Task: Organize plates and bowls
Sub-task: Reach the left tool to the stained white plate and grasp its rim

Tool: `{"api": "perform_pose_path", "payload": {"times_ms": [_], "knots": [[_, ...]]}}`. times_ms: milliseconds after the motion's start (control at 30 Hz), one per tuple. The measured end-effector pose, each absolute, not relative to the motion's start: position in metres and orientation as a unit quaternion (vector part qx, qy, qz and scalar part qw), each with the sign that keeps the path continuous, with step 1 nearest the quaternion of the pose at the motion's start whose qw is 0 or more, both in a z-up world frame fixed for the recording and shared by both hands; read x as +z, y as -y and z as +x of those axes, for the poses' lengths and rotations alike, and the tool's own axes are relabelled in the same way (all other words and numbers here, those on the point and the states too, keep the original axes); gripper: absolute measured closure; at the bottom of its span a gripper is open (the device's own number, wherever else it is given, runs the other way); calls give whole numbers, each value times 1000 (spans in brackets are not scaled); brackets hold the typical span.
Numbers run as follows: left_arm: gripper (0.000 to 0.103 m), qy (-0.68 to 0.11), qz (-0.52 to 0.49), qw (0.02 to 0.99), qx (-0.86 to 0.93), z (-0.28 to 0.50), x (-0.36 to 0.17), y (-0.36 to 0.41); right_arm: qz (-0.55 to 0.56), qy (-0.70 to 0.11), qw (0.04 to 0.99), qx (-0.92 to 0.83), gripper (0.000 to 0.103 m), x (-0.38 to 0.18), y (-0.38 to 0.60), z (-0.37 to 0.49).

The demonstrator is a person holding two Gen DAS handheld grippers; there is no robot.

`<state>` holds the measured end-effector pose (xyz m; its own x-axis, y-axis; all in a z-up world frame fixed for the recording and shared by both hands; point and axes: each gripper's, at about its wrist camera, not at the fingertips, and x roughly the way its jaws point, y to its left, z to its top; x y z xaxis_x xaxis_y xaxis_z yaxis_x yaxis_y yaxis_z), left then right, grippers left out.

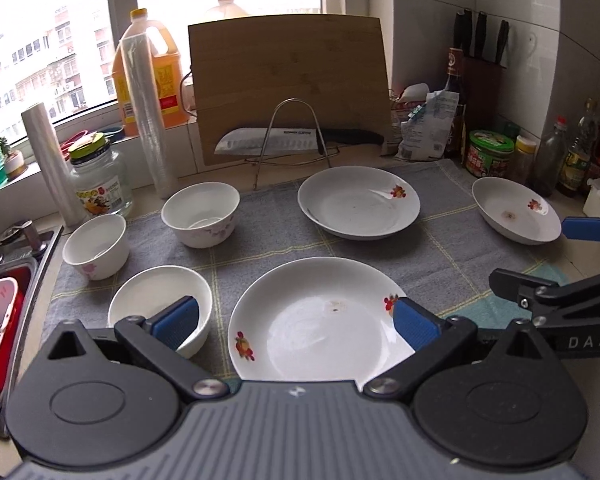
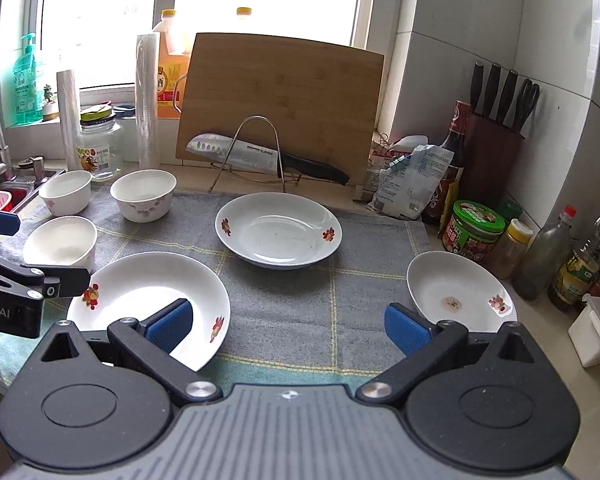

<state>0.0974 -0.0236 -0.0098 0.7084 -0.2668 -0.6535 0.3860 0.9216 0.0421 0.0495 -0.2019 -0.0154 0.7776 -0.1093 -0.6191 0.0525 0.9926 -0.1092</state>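
Nothing was stacked yet: three plates (image 2: 278, 236) and three bowls (image 1: 200, 214) lay apart on my worktop (image 2: 300, 312); left gripper (image 1: 296, 320) and right gripper (image 2: 288, 326) jaws apart, empty.

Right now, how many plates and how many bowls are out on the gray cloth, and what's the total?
Plates: 3, near, middle, right
Bowls: 3, near, left, back
Total: 6
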Motion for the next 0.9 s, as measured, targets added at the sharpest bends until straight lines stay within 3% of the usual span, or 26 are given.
{"api": "perform_pose_path", "payload": {"times_ms": [900], "knots": [[1,-345,119,862,-352,175,-30,91,35,-328,924,-193,0,-43,283,43]]}}
